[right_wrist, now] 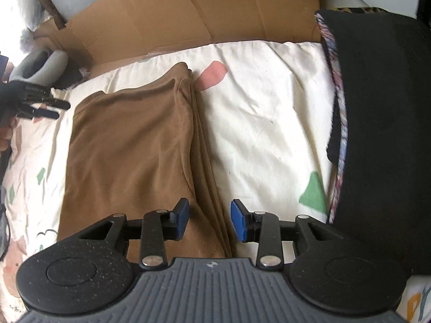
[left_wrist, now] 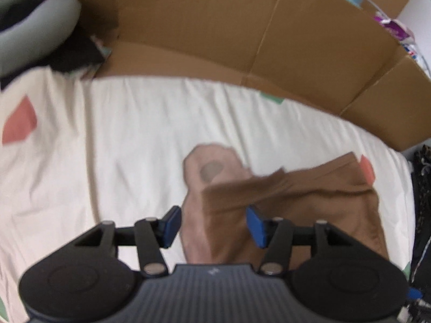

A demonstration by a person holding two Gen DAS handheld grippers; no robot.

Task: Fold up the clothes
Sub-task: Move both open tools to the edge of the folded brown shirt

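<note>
Right wrist: brown garment (right_wrist: 129, 156) between parted tongs (right_wrist: 209, 220)

Left wrist view peering steeply down, close over the cream sheet (left_wrist: 140, 140), right wrist view likewise, both sharing the brown garment (right_wrist: 129, 148) and cardboard (left_wrist: 215, 27) across the top of frame
</note>
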